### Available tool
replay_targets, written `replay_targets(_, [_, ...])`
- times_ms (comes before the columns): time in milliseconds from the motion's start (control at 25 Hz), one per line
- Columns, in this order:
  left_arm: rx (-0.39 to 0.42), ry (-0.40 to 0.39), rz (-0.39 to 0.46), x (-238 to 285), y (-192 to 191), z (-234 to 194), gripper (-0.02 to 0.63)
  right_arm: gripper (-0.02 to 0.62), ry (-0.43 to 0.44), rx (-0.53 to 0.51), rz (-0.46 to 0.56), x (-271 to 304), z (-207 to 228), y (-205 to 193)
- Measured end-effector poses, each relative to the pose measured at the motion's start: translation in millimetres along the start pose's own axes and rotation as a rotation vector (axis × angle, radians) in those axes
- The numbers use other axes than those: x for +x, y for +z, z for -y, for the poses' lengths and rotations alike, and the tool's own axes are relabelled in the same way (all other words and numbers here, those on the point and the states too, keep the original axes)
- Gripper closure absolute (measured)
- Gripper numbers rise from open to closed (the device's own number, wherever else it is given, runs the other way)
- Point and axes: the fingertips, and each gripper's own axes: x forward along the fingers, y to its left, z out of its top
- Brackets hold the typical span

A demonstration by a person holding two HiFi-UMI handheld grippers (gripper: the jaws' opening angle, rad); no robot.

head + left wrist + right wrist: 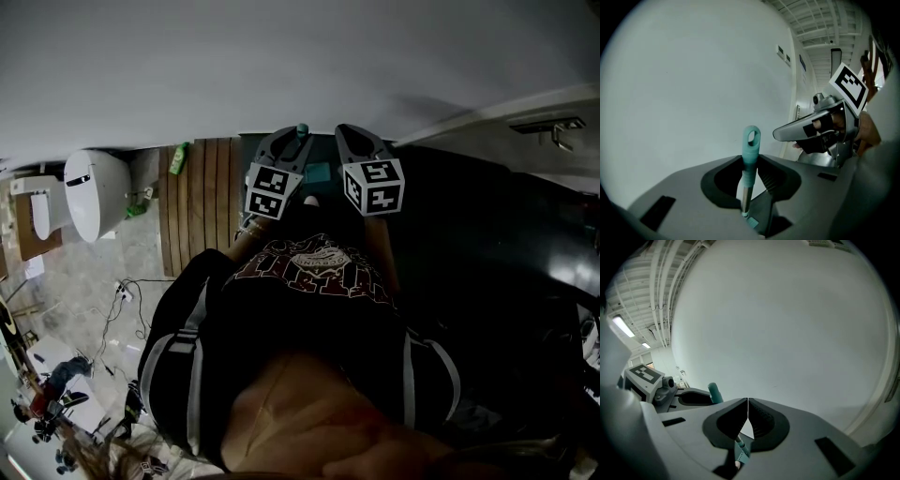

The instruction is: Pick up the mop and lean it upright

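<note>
Seen from the person's head, looking steeply down, both grippers were held out side by side at twelve o'clock, close to a plain white wall [281, 66].

The left gripper [751, 160] had its fingers apart. The mop handle [750, 147] stood upright between them, a thin metal shaft ending in a teal cap with a hanging loop. White wall showed between the shaft and the pad on its three o'clock side, so the pads were not clamped on it.

The right gripper [748, 401], just beside the left one at its three o'clock, had its fingertips pressed together with nothing caught between them. Through the small gap below those tips, at six o'clock, the lower shaft and a teal fitting [742, 453] were visible. The fitting was probably the joint to the mop head, though the view there was dark and cramped.

In the head view, a wooden slatted mat [202, 202] lay on the floor at eleven o'clock, with a green item [178, 157] at its far edge. A white toilet [94, 192] stood at ten o'clock. The person's dark printed shirt [309, 272] filled the lower middle, and cables [127, 300] trailed over the pale stone floor [75, 281] at eight o'clock.
</note>
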Motion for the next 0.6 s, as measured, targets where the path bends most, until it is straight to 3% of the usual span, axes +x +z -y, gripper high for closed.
replay_targets(600, [-0.002, -0.013, -0.001, 29, 12, -20, 0.46, 0.575, -0.02, 0.011, -0.009, 11, 14, 8])
